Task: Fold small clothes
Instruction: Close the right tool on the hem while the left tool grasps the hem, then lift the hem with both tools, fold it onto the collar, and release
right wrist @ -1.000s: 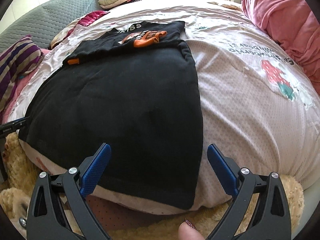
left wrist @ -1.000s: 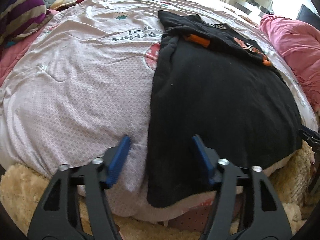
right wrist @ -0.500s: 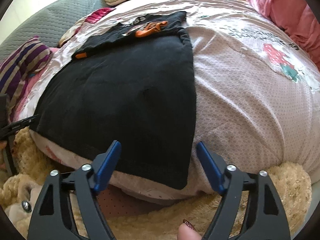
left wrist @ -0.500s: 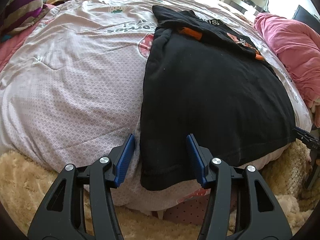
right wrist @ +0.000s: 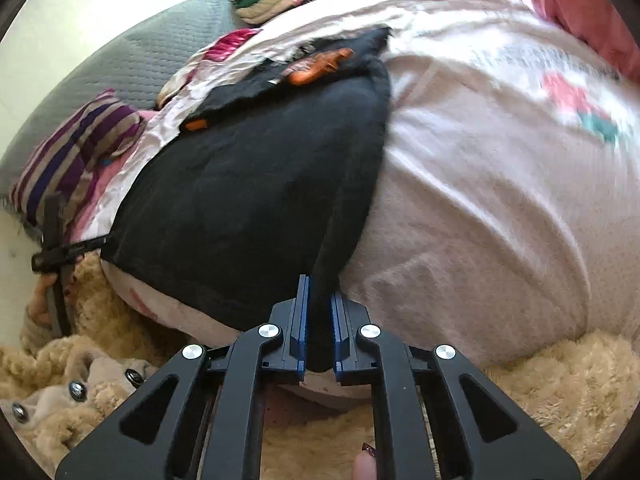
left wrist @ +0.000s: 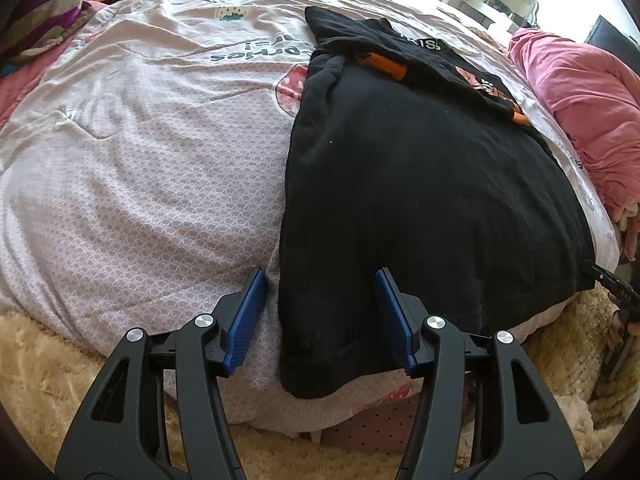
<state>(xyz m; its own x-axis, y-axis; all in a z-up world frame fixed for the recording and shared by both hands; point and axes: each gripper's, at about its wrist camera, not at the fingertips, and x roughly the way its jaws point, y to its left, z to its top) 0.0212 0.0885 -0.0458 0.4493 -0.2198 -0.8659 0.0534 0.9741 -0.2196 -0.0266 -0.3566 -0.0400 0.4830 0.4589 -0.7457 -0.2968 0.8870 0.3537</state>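
Note:
A black garment lies flat on the bed, its far end bearing orange trim and white lettering. My left gripper is open, its blue pads on either side of the garment's near left corner at the bed edge. My right gripper is shut on the garment's near right corner, which is pinched up into a ridge. The garment spreads away to the left in the right wrist view. The other gripper shows at the left edge there.
The bed has a pale pink patterned cover. A pink blanket lies at the right, a striped pillow and a grey headboard at the far side. A beige fluffy rug lies below the bed edge.
My right gripper has closed on the garment's near right corner and lifted it slightly. My left gripper has moved in to straddle the near left corner, still open.

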